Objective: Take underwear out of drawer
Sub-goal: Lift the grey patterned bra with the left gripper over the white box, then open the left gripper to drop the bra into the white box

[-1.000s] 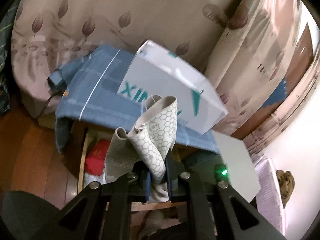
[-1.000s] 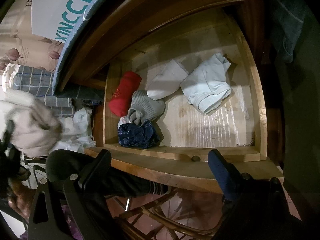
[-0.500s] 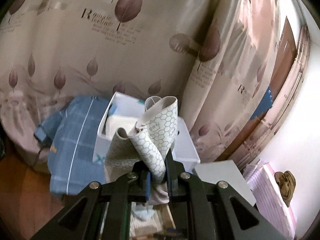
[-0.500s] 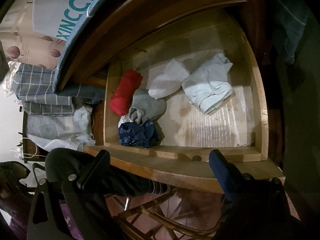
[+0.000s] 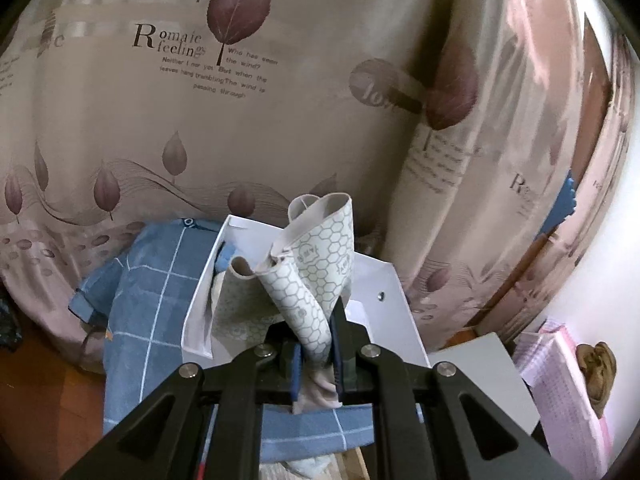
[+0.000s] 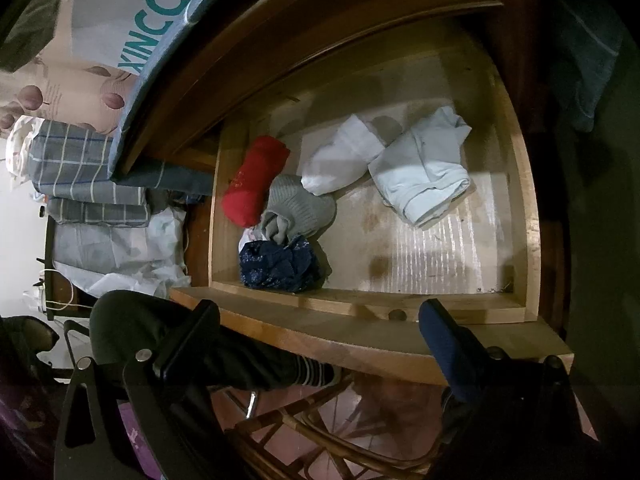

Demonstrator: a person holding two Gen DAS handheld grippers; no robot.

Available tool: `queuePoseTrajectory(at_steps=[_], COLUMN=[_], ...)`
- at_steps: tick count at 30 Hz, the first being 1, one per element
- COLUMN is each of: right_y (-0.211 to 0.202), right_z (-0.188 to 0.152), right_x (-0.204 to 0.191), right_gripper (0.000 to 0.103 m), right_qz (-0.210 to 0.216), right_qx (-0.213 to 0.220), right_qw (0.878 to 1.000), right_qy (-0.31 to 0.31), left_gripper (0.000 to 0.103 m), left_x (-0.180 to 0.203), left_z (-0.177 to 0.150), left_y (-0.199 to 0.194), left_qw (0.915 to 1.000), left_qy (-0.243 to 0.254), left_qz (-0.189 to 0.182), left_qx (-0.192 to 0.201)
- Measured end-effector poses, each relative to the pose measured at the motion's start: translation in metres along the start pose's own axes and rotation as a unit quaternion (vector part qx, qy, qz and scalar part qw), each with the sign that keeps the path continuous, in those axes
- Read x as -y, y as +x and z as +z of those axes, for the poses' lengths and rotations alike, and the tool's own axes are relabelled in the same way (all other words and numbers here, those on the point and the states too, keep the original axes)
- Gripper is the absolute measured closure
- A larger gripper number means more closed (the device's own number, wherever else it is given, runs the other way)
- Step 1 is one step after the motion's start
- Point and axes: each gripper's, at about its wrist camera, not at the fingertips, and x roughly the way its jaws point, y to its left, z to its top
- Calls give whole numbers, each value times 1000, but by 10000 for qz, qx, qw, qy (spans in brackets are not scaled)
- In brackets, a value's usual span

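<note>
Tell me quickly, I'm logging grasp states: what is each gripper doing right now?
Left gripper: closed on the hexagon-print underwear, above the white box.
Right gripper: open, holding nothing, in front of the drawer.

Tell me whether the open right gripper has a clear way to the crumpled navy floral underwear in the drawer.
Probably yes: the right gripper hangs open, empty, just outside the wooden drawer; the crumpled navy floral underwear lies uncovered by the front wall.

A leaf-printed beige curtain (image 5: 280,120) hangs behind, above a reddish wooden floor (image 5: 36,392).
</note>
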Motion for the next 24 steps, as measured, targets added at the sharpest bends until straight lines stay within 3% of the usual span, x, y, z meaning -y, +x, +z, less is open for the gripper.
queuePoseTrajectory(at_steps=[10, 24], right_y=[0, 1], right_z=[0, 0], right_x=[0, -1], right_gripper=[3, 2], right_qz=[-12, -13], right_qx=[-5, -6], right_qw=[10000, 10000], right_qy=[-22, -27], left_gripper=[92, 91], left_x=[-12, -35], left_z=[16, -11], left_y=[46, 98], left_qw=[9992, 9936], left_qy=[129, 66], left_qz=[337, 724], left_qx=[-178, -870])
